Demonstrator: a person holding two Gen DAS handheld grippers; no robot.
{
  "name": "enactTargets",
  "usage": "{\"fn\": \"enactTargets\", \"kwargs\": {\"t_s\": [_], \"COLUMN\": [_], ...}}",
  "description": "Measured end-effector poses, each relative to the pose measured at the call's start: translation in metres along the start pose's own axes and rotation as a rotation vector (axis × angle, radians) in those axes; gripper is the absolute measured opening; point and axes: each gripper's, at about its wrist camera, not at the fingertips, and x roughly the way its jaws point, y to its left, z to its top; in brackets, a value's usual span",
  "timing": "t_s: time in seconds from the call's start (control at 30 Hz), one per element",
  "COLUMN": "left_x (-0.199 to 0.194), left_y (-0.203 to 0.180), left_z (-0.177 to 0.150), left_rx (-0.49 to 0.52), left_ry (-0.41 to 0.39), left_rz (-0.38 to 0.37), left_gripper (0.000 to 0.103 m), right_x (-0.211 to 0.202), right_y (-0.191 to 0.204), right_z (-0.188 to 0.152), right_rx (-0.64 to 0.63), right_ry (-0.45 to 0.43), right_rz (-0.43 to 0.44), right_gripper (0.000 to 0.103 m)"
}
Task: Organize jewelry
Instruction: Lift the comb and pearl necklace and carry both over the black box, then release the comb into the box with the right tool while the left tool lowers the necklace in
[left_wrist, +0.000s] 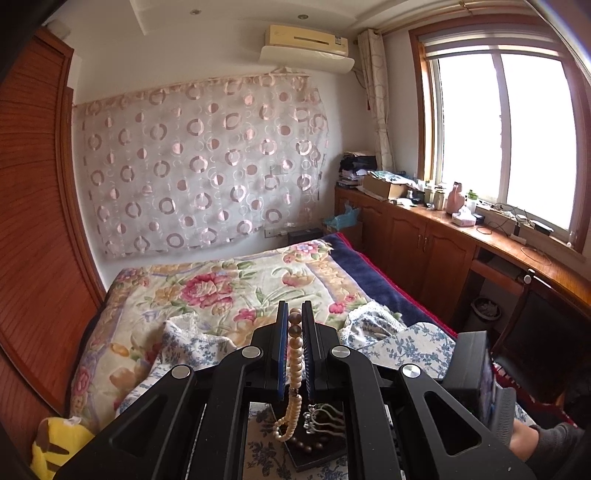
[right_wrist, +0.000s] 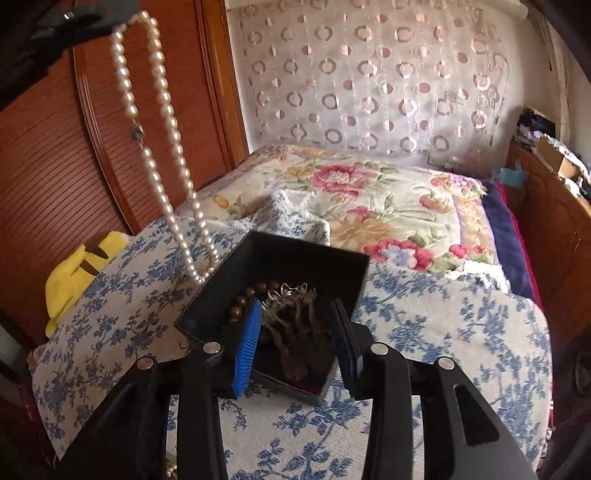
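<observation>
The bed (right_wrist: 388, 192) carries a blue-flowered cloth (right_wrist: 424, 332), and on that cloth sits an open black box (right_wrist: 332, 266). The box holds dark wooden beads (right_wrist: 243, 295), a silvery piece (right_wrist: 291, 291) and dark tangled items that cannot be identified.

The left gripper (left_wrist: 294, 314) is nearly closed, its jaws clamped on the pearl necklace (right_wrist: 162, 122). The necklace hangs as 2 strands; its low loop (right_wrist: 197, 275) sits at the box's left wall, and whether it is inside or just outside cannot be told.

The right gripper (right_wrist: 295, 332) stands partly open above the box with nothing between its pads (right_wrist: 245, 343); the box contents lie below the gap.

Risks, as judgement:
1. If the left gripper releases now, the loop may fall across the wall or onto the cloth, because the strands hang at the box edge, not its centre.
2. The swinging strands may snag the silvery piece or the beads and tangle.
3. The right gripper, if lowered, may catch the box wall and tip or shift the box on the soft cloth.
</observation>
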Motion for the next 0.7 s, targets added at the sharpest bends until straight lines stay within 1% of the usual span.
{"fn": "enactTargets", "kwargs": {"t_s": [0.13, 0.47, 0.57, 0.7], "left_x": [0.004, 0.005, 0.002, 0.006], "left_y": [-0.002, -0.014, -0.017, -0.017], "left_z": [-0.001, 0.003, 0.007, 0.002], "left_rx": [-0.005, 0.006, 0.018, 0.024], "left_ry": [0.007, 0.002, -0.007, 0.011], "left_rz": [-0.012, -0.036, -0.035, -0.022], "left_gripper": [0.007, 0.007, 0.007, 0.007], "right_x": [-0.012, -0.018, -0.019, -0.022], "right_y": [-0.006, -0.016, -0.017, -0.017], "right_z": [-0.002, -0.013, -0.016, -0.019], "right_rx": [-0.008, -0.001, 0.001, 0.0], "right_ry": [-0.015, -0.013, -0.015, -0.015], "right_rz": [-0.025, -0.055, -0.059, -0.058], "right_gripper": [0.042, 0.042, 0.042, 0.042]}}
